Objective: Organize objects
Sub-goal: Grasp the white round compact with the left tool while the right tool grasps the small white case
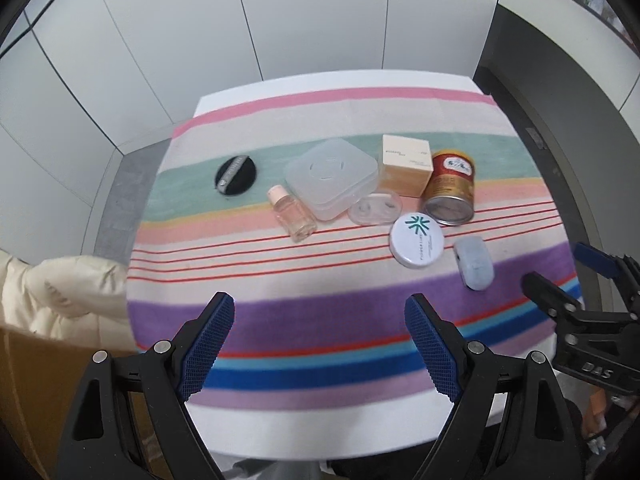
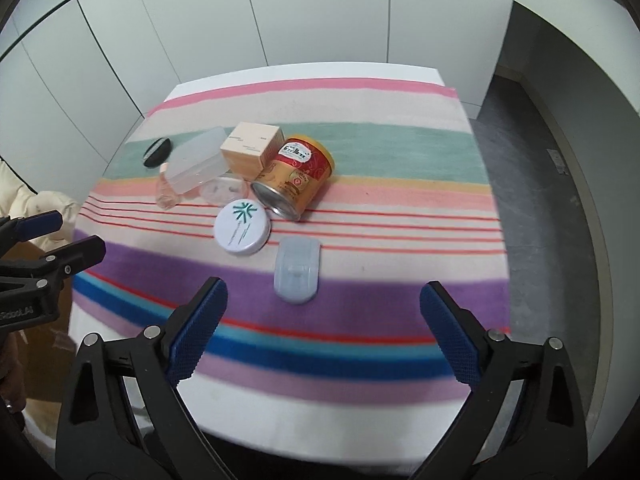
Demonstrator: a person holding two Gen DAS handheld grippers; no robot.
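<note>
On a striped cloth (image 1: 320, 320) lie a black puff (image 1: 236, 176), a small pink bottle (image 1: 292, 218), a clear square box (image 1: 332, 178), a beige carton (image 1: 406, 170), a clear oval case (image 1: 374, 208), a red and gold can (image 1: 450, 194) on its side, a round white tin (image 1: 418, 240) and a pale blue clip (image 1: 476, 264). My left gripper (image 1: 320, 340) hangs open over the purple stripe, well short of them. My right gripper (image 2: 322, 324) is open above the near stripes, with the pale blue clip (image 2: 298, 270) just beyond its fingertips. Nothing is held.
White cabinet panels (image 1: 280, 20) stand behind the table. A cream padded garment (image 1: 68, 292) and a brown box (image 1: 32, 380) sit left of the table. Grey floor (image 2: 540, 200) runs along the right side. The cloth's right half (image 2: 420, 160) carries nothing.
</note>
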